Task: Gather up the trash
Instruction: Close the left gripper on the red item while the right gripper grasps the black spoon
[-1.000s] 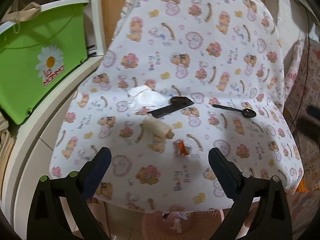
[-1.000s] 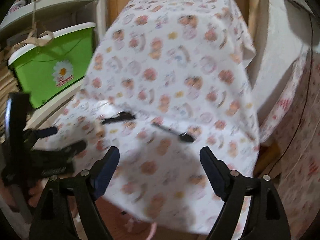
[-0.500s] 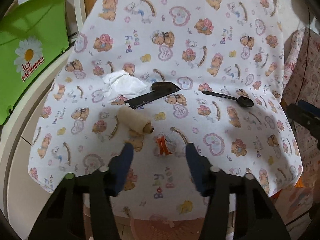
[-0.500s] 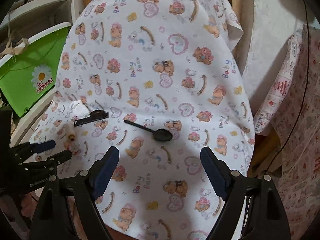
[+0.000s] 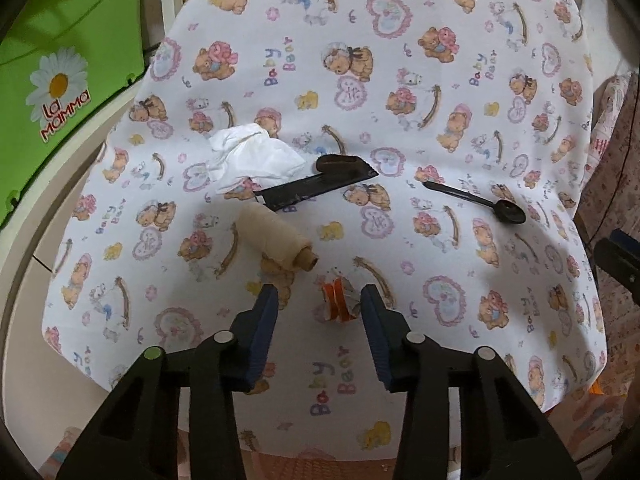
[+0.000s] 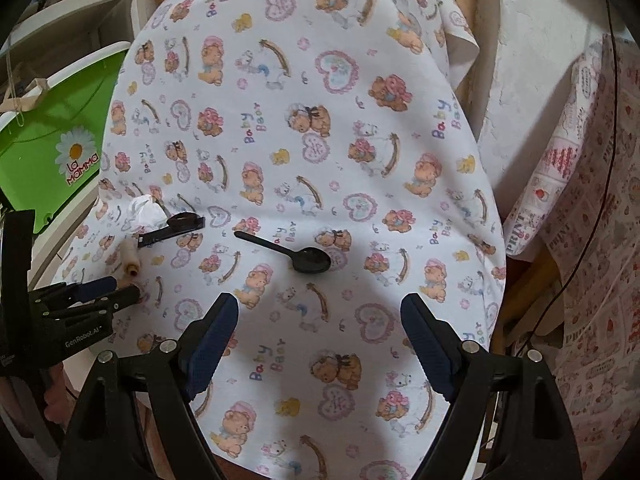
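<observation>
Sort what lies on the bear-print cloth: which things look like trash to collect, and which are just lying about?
Likely trash:
wrapper, between the left gripper fingers
tissue
black strip

Probably just lying about:
spool
spoon
green bin, beside the cloth

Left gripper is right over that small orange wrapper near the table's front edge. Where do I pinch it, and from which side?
Pinch the orange wrapper across its crumpled middle, coming straight down from above. It lies low on the tablecloth, already between the left gripper's open fingers, nearer the right one. Shift slightly right to centre it, then close. The thread spool lies just beyond to the left, so stay clear of it.
</observation>
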{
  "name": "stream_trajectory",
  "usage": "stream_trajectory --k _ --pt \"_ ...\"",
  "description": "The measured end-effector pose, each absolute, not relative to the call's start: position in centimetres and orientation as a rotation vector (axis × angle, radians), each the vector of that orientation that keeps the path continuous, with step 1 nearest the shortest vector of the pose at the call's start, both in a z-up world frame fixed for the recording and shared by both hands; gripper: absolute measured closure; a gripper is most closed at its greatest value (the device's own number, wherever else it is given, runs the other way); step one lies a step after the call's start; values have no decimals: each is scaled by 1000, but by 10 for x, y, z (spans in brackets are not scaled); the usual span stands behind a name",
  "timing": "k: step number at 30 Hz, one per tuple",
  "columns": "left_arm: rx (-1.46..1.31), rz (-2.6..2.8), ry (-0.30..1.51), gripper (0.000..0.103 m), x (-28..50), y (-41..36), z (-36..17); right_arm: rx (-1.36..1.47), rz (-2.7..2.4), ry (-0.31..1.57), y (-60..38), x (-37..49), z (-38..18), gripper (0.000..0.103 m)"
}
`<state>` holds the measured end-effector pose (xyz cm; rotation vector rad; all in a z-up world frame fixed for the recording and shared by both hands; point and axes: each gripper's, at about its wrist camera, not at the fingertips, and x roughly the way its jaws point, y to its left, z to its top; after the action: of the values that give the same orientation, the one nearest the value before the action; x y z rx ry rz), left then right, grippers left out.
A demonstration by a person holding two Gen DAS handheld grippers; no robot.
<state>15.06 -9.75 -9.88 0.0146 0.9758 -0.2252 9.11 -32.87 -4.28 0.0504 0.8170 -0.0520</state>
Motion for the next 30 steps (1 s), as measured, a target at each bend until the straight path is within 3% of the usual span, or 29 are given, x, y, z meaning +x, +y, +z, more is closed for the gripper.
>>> stream_trajectory --k 3,4,17,22,26,30 --pt "-6 -253 988 81 151 -97 -98 60 -60 821 -332 92 -44 18" --pt "-8 -250 993 98 151 -97 -97 60 -64 821 -333 92 -45 18" --pt "-105 -231 908 99 143 -63 -59 153 -95 820 -351 109 -40 18" --pt "-107 -237 910 98 135 -58 -60 478 0 925 -387 132 -58 19" --pt "-34 -220 867 98 130 -63 -54 675 -10 976 -409 146 -80 39" --pt "-25 -214 856 98 128 -61 -51 664 -34 981 -402 161 -87 50"
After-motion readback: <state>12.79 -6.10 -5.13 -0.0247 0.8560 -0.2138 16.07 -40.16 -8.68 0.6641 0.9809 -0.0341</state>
